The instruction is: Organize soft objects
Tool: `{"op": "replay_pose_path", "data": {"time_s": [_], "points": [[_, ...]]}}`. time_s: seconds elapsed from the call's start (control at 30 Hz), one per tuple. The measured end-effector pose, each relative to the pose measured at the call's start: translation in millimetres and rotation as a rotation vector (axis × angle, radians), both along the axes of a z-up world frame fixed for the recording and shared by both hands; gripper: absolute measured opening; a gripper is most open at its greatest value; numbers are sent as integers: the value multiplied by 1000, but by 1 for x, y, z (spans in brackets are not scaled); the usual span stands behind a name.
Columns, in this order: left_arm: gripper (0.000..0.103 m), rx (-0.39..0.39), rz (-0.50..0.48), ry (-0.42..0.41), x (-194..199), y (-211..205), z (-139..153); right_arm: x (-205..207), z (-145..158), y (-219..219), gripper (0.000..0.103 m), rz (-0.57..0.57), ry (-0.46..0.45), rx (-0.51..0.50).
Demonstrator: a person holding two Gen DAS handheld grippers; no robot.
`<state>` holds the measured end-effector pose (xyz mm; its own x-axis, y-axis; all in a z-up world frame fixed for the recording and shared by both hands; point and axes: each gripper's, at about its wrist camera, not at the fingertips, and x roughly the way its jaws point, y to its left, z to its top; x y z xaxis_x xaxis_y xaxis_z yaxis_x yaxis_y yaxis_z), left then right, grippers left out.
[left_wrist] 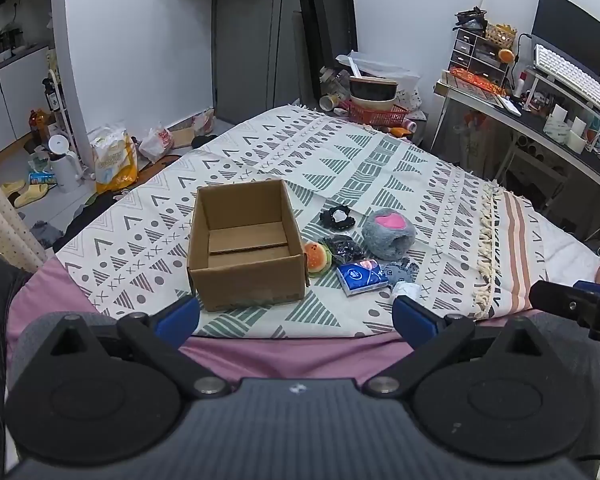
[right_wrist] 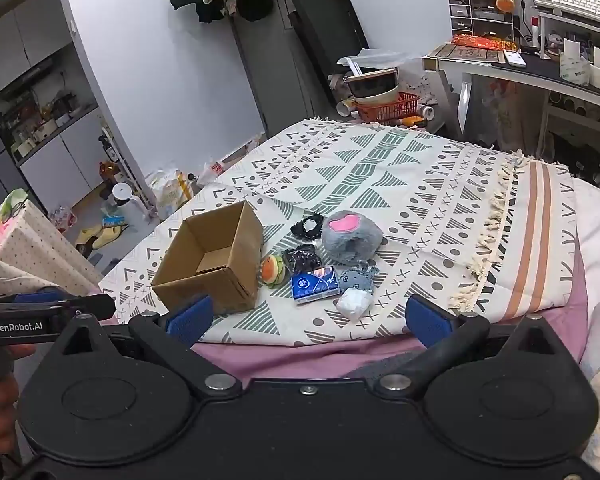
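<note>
Nothing has gone into the cardboard box [left_wrist: 246, 246] yet: its floor shows bare apart from a loose flap of card, so the sorting looks to be at its very start. The box stands open-topped on the patterned blanket [left_wrist: 380, 168], and all the soft things lie in a loose cluster at its 3 o'clock side in the left wrist view. Touching or nearly touching the box wall is the little burger plush [left_wrist: 318, 259]; just beside that, a crumpled dark glossy packet [left_wrist: 343, 249] (what it holds cannot be told). At about 12 o'clock from the packet lies a black scrunchie [left_wrist: 337, 217], and at 2 o'clock from it the grey fluffy paw with a pink heart pad [left_wrist: 388, 234]. Nearer the camera sit the blue tissue pack [left_wrist: 361, 277], a small grey knitted piece [left_wrist: 401, 271] just beside it, and a white wad [right_wrist: 352, 304] at the cluster's 5 o'clock edge. The left gripper [left_wrist: 296, 314] hangs low over the near edge of the bed with its blue fingers [left_wrist: 178, 316] spread wide and nothing between them; the right gripper [right_wrist: 308, 318] is likewise spread and empty, and well short of the cluster. By my reading all seven pieces remain to be carried into the box, one at a time, with the white wad and tissue pack lying closest to the right gripper.
</note>
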<state>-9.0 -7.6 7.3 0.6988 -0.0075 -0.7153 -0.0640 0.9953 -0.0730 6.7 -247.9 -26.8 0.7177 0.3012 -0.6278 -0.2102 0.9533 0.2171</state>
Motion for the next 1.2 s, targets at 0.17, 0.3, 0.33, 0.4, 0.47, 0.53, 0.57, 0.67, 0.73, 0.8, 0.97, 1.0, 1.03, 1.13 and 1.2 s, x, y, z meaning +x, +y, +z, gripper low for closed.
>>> {"op": "replay_pose_path", "data": {"time_s": [0.17, 0.3, 0.33, 0.4, 0.47, 0.53, 0.57, 0.67, 0.73, 0.8, 0.97, 1.0, 1.03, 1.13, 1.2], "points": [[102, 2, 0, -5, -3, -3, 2, 0, 0, 1, 103, 0, -1, -5], [102, 2, -1, -7, -4, -3, 3, -2, 1, 1, 103, 0, -1, -8], [102, 2, -2, -6, -4, -3, 3, -1, 0, 1, 103, 1, 0, 3], [102, 2, -2, -8, -5, -5, 4, 0, 0, -2, 103, 1, -3, 3], [102, 3, -2, -9, -6, -5, 5, -2, 0, -2, 103, 0, -4, 1], [102, 2, -2, -8, -7, -6, 5, -2, 0, 0, 103, 1, -6, 0], [102, 2, -2, -9, -7, -6, 4, -2, 0, 0, 103, 1, -6, 0], [102, 2, -2, -9, -7, -6, 4, -2, 0, 1, 103, 0, -7, -1], [102, 1, -1, -9, -7, -7, 5, 0, -1, 1, 103, -3, -10, -11], [102, 2, -1, -9, -7, -7, 5, 1, -2, 1, 103, -3, -12, -16], [102, 6, 9, -19, -8, -7, 5, -1, -1, 0, 103, -4, 2, -2], [102, 4, 11, -22, -9, -8, 6, -1, -1, -1, 103, -4, 3, -1], [102, 1, 10, -22, -10, -9, 7, -1, -2, 0, 103, -3, 4, 5], [102, -1, 5, -19, -10, -13, 7, -1, -2, -1, 103, -3, 11, 6], [102, 2, 4, -17, -8, -14, 4, 0, -3, -1, 103, -2, 12, 10]]}}
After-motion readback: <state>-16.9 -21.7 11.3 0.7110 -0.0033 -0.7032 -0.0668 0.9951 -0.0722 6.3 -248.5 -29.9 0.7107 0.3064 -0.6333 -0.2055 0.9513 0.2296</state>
